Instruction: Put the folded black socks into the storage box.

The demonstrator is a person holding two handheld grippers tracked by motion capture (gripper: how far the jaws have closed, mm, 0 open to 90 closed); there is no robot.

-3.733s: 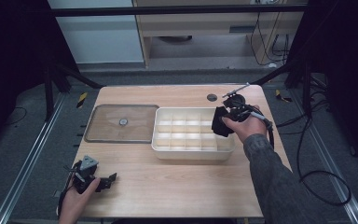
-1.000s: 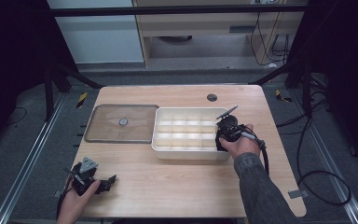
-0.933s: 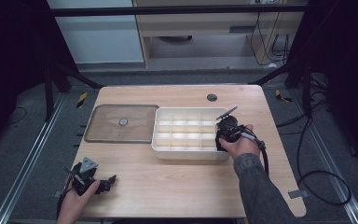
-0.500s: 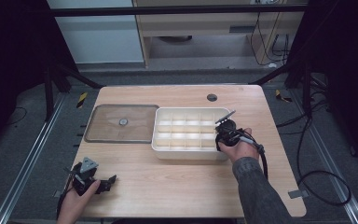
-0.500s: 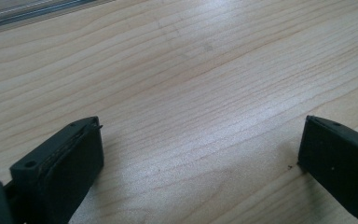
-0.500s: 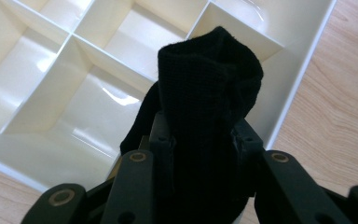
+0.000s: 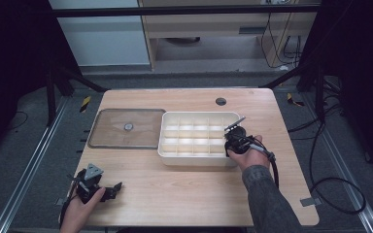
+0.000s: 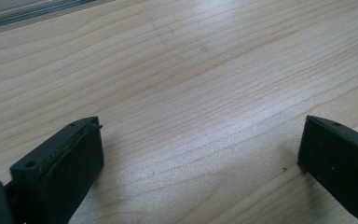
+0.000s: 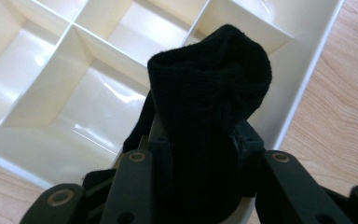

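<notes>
Right tongs clamp a black sock over the divided tray.
Right forearm angles in to the tray's right end; left tongs, spread wide, rest low on the worktop.

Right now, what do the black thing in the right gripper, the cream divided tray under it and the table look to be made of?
Black rolled item: knitted fabric, matte with a fine ribbed weave, likely a sock. Cream divided tray: smooth moulded plastic by its looks, glossy, with light glinting off the compartment floors. Light wooden table: wood or wood-look laminate with straight grain lines and a soft sheen; which one I cannot tell.
</notes>
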